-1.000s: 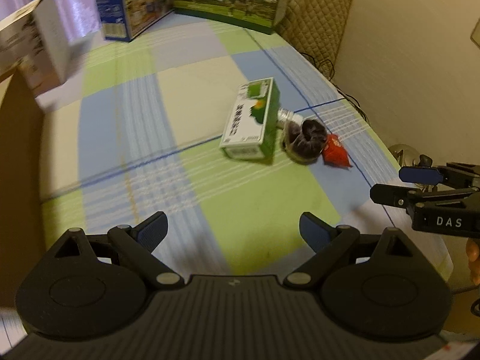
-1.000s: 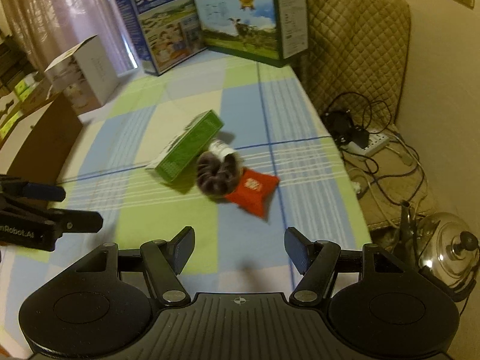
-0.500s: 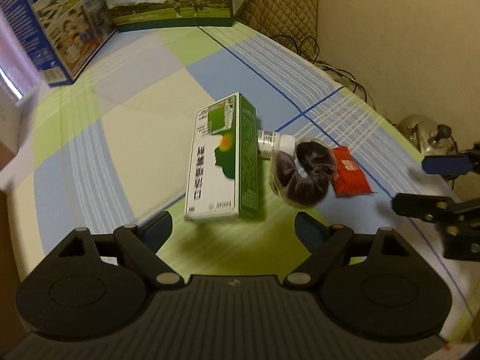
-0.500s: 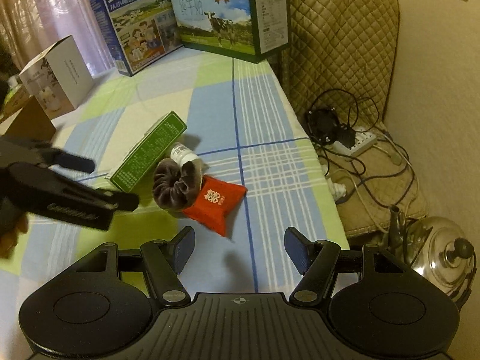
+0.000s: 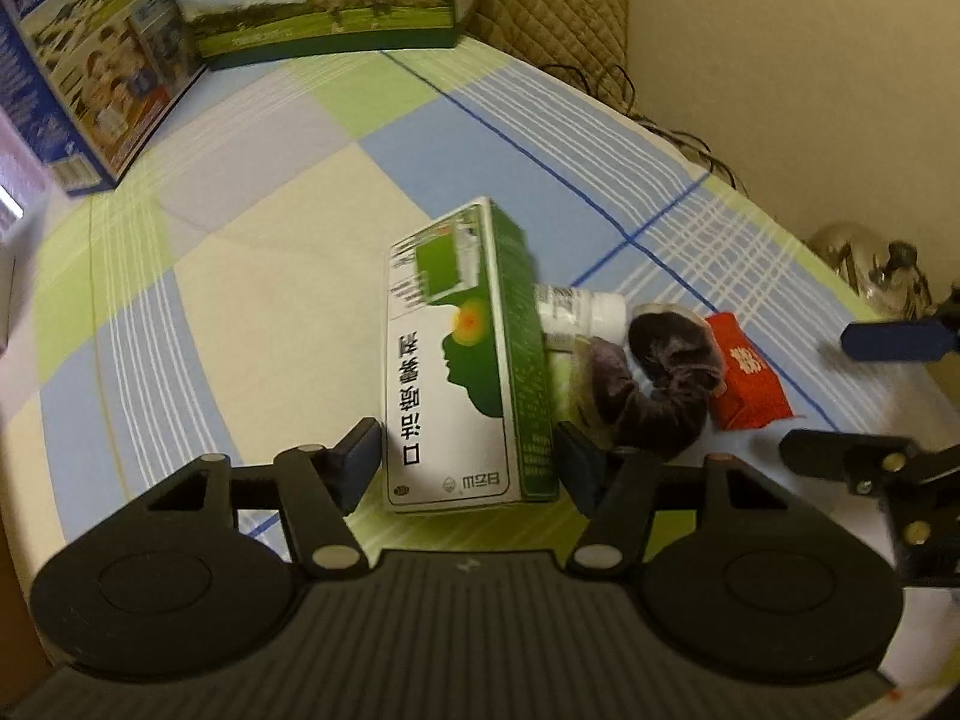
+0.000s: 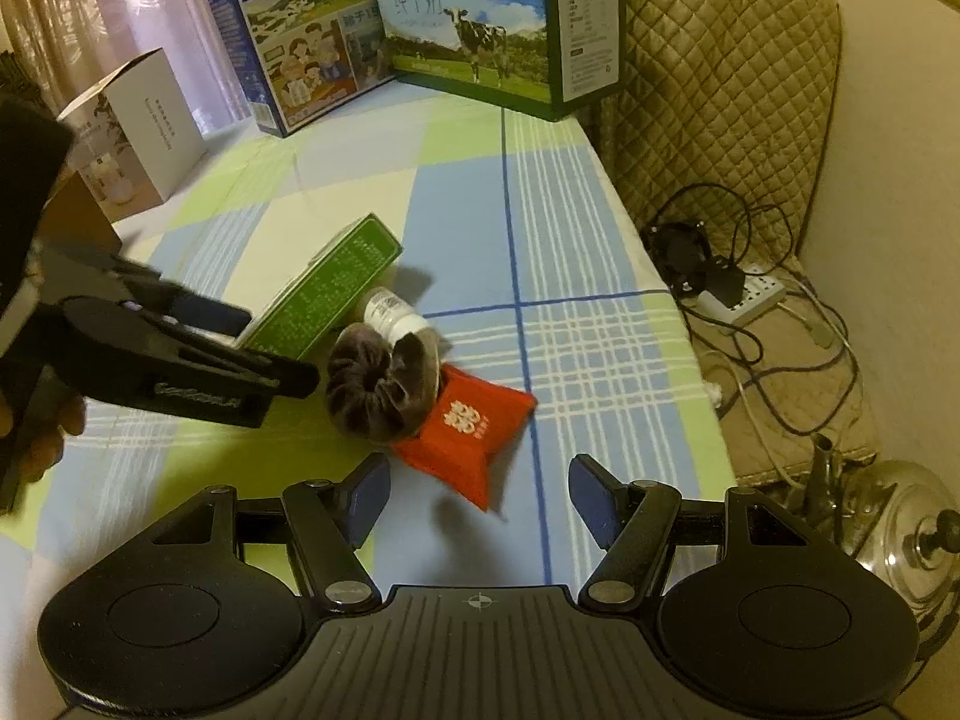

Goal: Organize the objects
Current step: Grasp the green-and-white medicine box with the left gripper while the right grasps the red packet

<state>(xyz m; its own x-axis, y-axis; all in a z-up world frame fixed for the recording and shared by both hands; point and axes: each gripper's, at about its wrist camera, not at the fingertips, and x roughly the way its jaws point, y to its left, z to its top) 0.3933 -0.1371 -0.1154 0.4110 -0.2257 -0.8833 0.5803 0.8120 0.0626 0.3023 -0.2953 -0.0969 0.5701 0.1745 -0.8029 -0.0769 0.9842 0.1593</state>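
A green and white medicine box (image 5: 462, 360) lies on the checked tablecloth. My left gripper (image 5: 471, 465) is open, its fingers on either side of the box's near end. Beside the box lie a small white bottle (image 5: 579, 306), a dark purple scrunchie (image 5: 654, 384) and a red packet (image 5: 747, 375). In the right wrist view my right gripper (image 6: 477, 495) is open and empty, just in front of the red packet (image 6: 474, 429) and the scrunchie (image 6: 375, 384). The box (image 6: 327, 288) and the left gripper (image 6: 198, 354) show at the left.
Two large milk cartons (image 6: 480, 24) stand at the table's far edge, and a white box (image 6: 141, 126) at the far left. Beyond the right table edge are a quilted chair (image 6: 726, 90), a power strip with cables (image 6: 759, 294) and a steel kettle (image 6: 900, 516).
My left gripper has moved forward to the green box, so its fingers now flank the box's near end. My right gripper has moved closer to the red packet.
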